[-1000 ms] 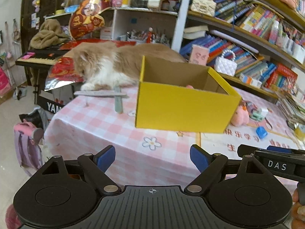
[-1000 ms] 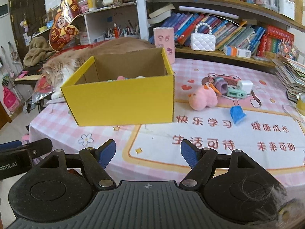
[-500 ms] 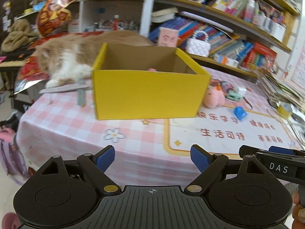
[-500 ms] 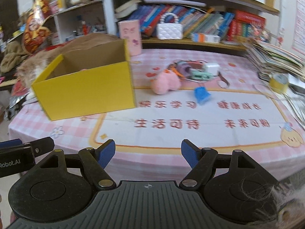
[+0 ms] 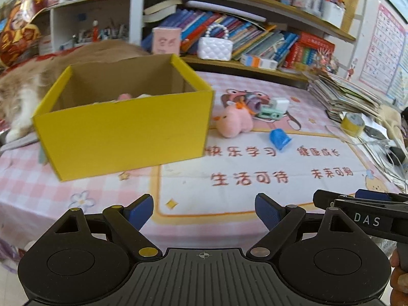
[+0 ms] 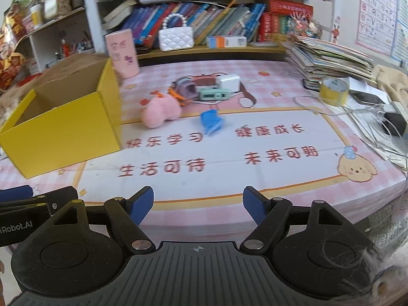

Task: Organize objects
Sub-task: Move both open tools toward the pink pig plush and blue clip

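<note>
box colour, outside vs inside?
The box is yellow outside, plain brown cardboard inside; clearest in the left wrist view.

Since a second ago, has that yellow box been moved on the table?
No. The yellow box sits at the same corner of the printed mat; only the cameras swung right.

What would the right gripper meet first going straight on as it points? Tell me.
Likely the bare printed mat on the table; the open right gripper holds nothing. The blue toy lies farther along, though depth is unclear.
</note>
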Demonstrator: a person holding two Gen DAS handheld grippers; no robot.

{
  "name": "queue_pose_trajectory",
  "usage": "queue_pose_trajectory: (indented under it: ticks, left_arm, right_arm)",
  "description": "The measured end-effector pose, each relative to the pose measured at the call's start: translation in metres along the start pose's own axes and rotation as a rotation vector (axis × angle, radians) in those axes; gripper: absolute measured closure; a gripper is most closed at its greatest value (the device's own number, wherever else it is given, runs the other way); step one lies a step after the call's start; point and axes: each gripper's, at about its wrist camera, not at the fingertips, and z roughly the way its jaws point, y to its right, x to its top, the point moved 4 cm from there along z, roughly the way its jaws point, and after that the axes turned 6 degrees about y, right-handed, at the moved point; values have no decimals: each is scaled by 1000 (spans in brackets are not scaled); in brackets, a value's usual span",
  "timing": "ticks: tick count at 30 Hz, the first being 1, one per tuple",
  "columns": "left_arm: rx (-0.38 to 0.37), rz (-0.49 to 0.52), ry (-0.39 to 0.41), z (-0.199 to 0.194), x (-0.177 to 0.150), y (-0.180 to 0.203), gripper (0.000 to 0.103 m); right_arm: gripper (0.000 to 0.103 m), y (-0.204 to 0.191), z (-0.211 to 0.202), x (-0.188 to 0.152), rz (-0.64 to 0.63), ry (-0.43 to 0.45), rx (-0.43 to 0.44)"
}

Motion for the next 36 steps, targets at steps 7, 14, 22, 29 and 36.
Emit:
queue_pose_trajectory:
  ticks: [7, 14, 22, 29, 36]
  left_arm:
    - [-5, -8, -19, 22, 11, 19, 14]
    - [3, -17, -46, 43, 16, 35, 14]
    - [26, -34, -55, 67, 29, 54, 14]
    - [54, -37, -37, 88, 45, 72, 14]
    - [86, -51, -48, 111, 54, 83, 14]
  right_arm:
    - [27, 21, 17, 18, 0, -1, -3]
    - [27, 37, 37, 29, -12, -31, 14]
    - [27, 56, 62, 46, -25, -44, 45]
    - [27, 78, 86, 68, -27, -30, 74]
    - [27, 94, 113, 88, -30, -35, 103]
